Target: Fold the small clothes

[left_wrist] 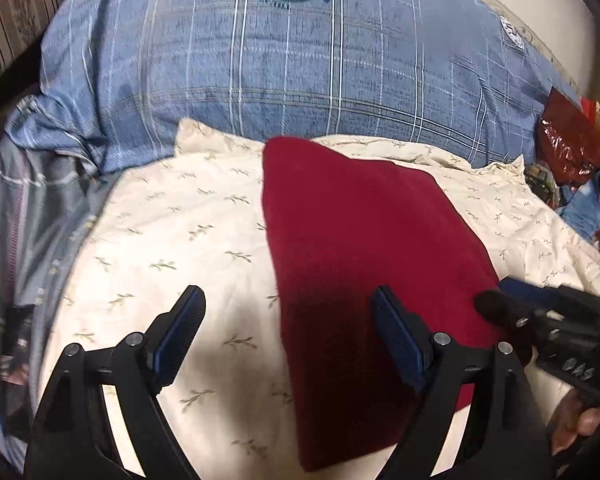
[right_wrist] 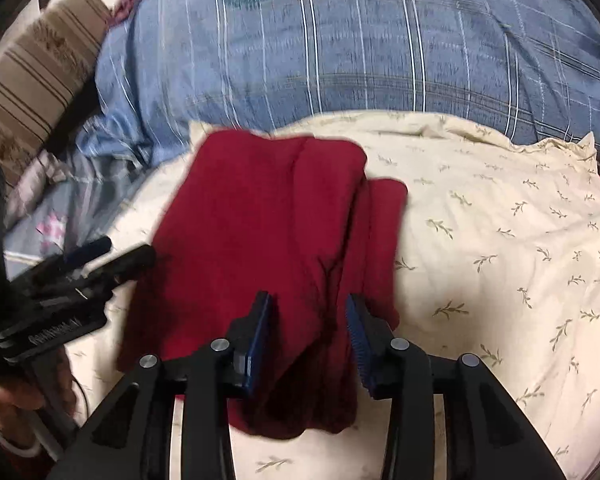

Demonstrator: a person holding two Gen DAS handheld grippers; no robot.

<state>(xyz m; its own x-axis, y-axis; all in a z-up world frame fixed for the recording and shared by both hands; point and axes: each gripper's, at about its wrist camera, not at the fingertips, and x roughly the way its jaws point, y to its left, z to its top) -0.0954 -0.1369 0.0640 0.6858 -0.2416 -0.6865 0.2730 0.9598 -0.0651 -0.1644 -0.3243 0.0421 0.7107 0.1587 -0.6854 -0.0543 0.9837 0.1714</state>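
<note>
A dark red garment lies folded into a long strip on the cream leaf-print sheet. It also shows in the right wrist view, with a folded layer along its right side. My left gripper is open wide, its right finger over the garment's near part and its left finger over bare sheet. My right gripper is open, jaws partly apart, straddling the garment's near right edge. It also shows in the left wrist view at the garment's right edge. The left gripper shows at the garment's left edge in the right wrist view.
A big blue plaid pillow lies behind the sheet. Grey bedding lies at the left. A striped brown cushion is at the far left. Red plastic packaging and clutter sit at the right edge.
</note>
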